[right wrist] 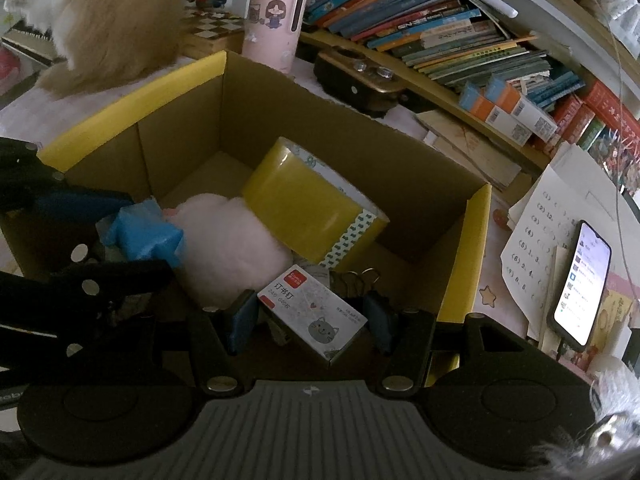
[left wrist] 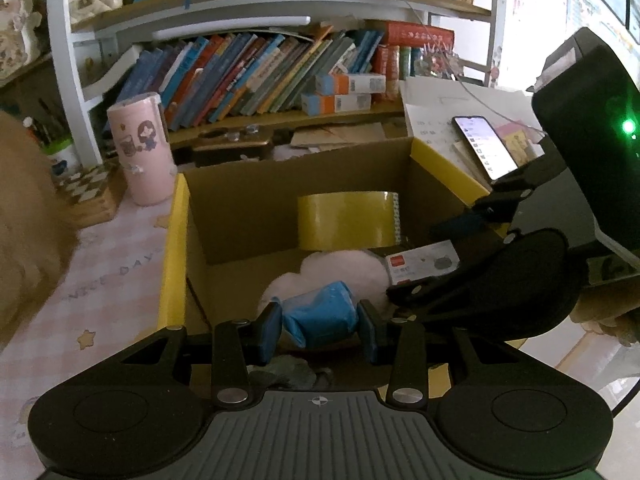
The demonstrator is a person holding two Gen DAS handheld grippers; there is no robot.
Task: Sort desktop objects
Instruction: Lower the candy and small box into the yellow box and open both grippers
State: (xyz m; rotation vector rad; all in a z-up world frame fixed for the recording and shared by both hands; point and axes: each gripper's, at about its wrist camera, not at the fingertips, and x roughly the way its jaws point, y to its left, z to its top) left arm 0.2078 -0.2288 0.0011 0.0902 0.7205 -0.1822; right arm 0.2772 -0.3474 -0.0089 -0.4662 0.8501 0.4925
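Your left gripper (left wrist: 320, 330) is clamped on a blue packet (left wrist: 320, 316), low in the frame over the cardboard box (left wrist: 256, 208). Your right gripper (right wrist: 306, 326) clamps a small white staple box (right wrist: 316, 320) by its long sides, its long axis running toward the lower right. Both hang above the box's near end, with the tape roll (right wrist: 308, 208) and pink pad (right wrist: 232, 248) beyond, so each release is a straight drop.

Brown cardboard box (right wrist: 304, 120) edged in yellow. Yellow tape roll (right wrist: 304, 204), teal-patterned on its rim. Blue packet (left wrist: 320, 316); pale pink plush (right wrist: 236, 248). White staple box (right wrist: 312, 316), red-cornered, printed with a grey cat. Pink tumbler (left wrist: 142, 148), cartoon girl, upper left. Pink-checked tabletop (left wrist: 100, 280).
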